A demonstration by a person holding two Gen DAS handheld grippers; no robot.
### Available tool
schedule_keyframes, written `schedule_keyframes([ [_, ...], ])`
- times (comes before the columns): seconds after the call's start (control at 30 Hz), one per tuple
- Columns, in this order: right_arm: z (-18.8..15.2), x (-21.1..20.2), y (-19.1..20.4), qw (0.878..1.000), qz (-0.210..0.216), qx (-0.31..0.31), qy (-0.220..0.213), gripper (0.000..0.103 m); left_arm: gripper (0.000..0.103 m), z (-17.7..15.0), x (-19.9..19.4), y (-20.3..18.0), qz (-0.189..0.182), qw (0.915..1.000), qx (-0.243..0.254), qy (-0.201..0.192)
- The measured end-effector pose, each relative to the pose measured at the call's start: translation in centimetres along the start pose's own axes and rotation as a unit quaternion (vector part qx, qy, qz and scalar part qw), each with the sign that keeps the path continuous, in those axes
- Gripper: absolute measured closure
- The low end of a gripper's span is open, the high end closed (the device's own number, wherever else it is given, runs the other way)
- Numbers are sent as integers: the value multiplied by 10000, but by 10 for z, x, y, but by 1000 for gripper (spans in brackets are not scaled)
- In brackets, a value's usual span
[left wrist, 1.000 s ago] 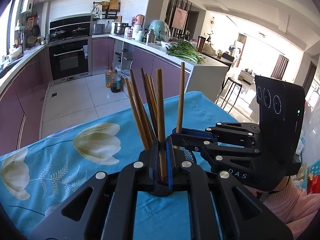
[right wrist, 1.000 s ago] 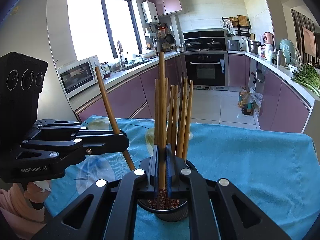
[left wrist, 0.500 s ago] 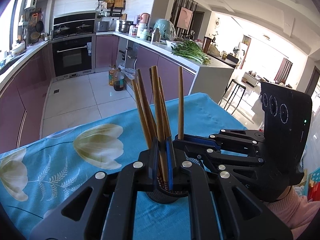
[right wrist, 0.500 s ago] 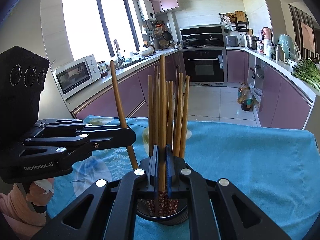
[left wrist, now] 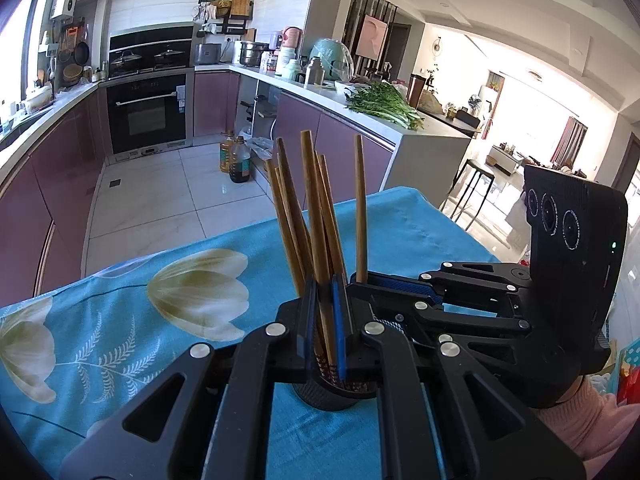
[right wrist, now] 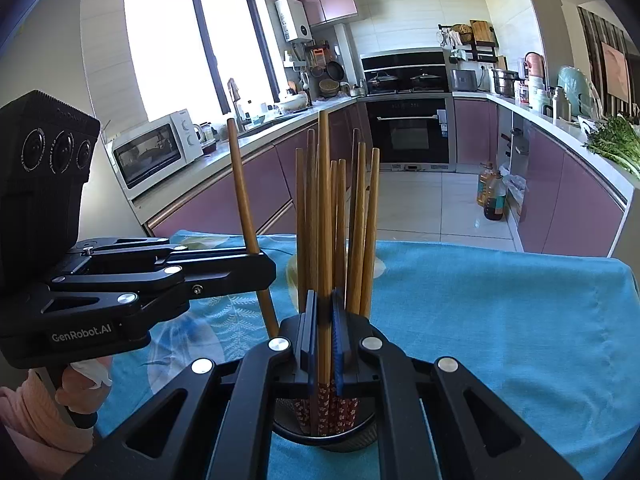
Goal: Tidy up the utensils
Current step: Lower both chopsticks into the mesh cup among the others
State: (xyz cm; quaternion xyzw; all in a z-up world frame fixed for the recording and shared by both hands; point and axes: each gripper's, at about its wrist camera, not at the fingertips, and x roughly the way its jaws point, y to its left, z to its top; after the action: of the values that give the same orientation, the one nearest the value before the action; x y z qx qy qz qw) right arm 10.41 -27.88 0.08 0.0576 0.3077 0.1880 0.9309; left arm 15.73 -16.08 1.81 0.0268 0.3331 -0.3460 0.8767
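A black mesh holder (left wrist: 320, 394) stands on the blue flowered tablecloth (left wrist: 120, 320) with several wooden chopsticks (left wrist: 288, 216) upright in it. My left gripper (left wrist: 324, 320) is shut on one chopstick (left wrist: 316, 216), whose lower end is inside the holder. My right gripper (right wrist: 324, 340) is shut on another chopstick (right wrist: 325, 208), also lowered into the holder (right wrist: 324, 436). In the left wrist view the right gripper (left wrist: 360, 280) comes in from the right. In the right wrist view the left gripper (right wrist: 264, 268) comes in from the left, holding its chopstick (right wrist: 240, 184) tilted.
The table edge (right wrist: 480, 246) lies beyond the holder, with kitchen floor behind. Purple cabinets, an oven (right wrist: 408, 132) and a microwave (right wrist: 156, 152) line the room. Oil bottles (left wrist: 236, 158) stand on the floor. Greens (left wrist: 384, 106) lie on the counter.
Both grippers have come lower over the holder with their chopsticks, and the chopstick tips have sunk deeper into it. Both stay shut.
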Motion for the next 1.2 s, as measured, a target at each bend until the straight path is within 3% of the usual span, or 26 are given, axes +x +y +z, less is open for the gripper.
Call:
schedule_keyframes([
  [1.2,4,14,-7,9999,42,88,55,97,94,1,16,6,55,9999,-97,51],
])
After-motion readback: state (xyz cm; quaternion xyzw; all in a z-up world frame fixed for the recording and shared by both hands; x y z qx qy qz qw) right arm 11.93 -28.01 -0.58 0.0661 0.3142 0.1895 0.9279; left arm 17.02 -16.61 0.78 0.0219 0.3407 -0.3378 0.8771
